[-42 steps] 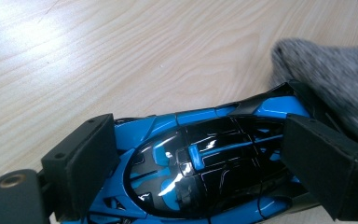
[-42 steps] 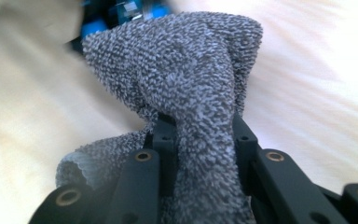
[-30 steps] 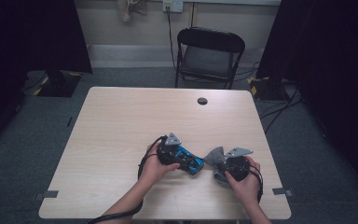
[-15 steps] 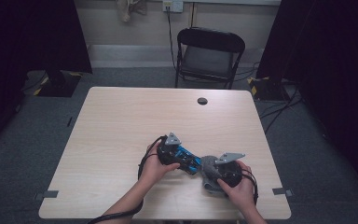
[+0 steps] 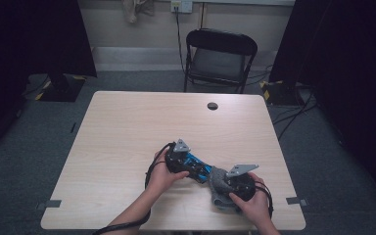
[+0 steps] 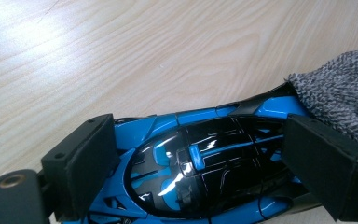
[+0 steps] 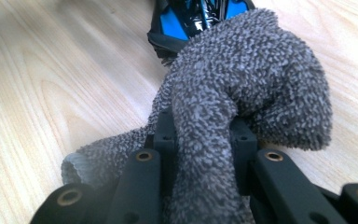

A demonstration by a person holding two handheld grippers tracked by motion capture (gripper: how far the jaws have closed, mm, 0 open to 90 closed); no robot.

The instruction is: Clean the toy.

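Observation:
A blue and black toy car (image 5: 201, 169) lies on the light wood table (image 5: 127, 127), near its front edge. My left gripper (image 5: 192, 164) is shut on the car, one pad on each side of the body (image 6: 205, 168). A grey terry cloth (image 5: 217, 180) is bunched against the car's right end. My right gripper (image 5: 226, 185) is shut on that cloth, which bulges out between its jaws (image 7: 242, 79) and covers the car's tip (image 7: 191, 16). From the left gripper view the cloth (image 6: 340, 98) lies over the car's far end, beside the right pad.
A small black round object (image 5: 212, 105) lies on the far part of the table. A black folding chair (image 5: 220, 54) stands behind the far edge. Cables trail from both grippers toward the person. Dark curtains hang at both sides.
My right gripper has slid a little toward the table's front edge with the cloth, dragging it along the car's end. The left gripper and the car have stayed put.

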